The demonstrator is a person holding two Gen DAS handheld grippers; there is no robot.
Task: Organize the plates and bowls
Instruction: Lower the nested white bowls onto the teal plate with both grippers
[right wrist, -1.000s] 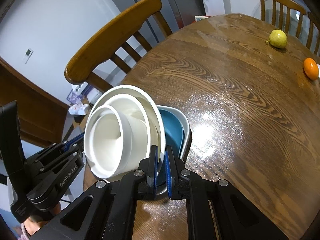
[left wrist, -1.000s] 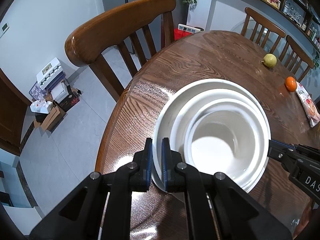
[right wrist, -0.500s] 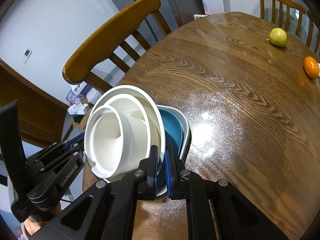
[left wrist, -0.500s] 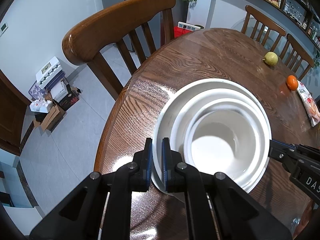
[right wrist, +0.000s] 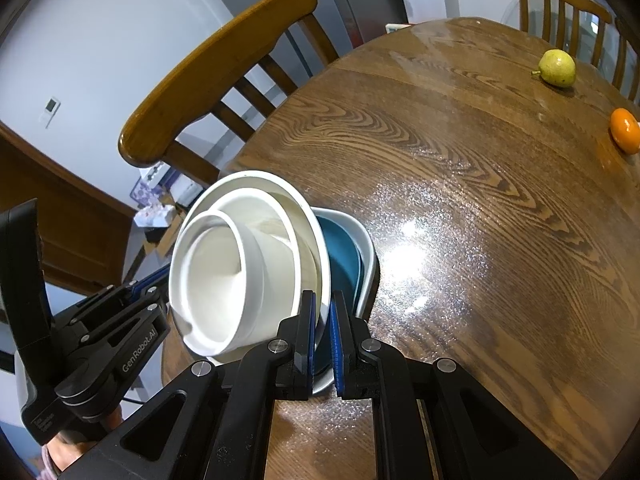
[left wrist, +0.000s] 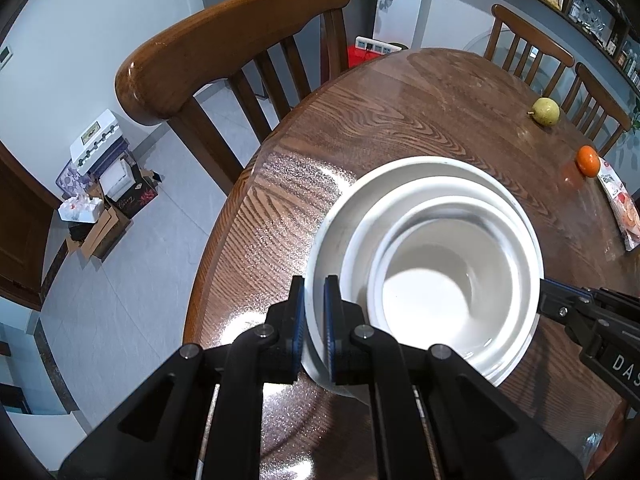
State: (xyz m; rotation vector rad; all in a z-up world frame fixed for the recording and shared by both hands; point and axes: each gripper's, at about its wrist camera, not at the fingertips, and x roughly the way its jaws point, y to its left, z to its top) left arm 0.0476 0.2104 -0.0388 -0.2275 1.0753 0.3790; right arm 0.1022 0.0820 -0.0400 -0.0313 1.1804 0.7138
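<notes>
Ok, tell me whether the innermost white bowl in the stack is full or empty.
Empty. The left wrist view looks straight into the innermost bowl, and only its bare white bottom shows, with nothing in it.

Bright, sharp, fisheye-warped; glare on the table.

bowls: plain white
plate: teal, pale grey rim
tabletop: glossy brown, bold wood grain
pear: yellow-green
orange: orange

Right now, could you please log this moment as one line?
left gripper: shut on white bowl stack | right gripper: shut on stack rim | blue dish: underneath
</notes>
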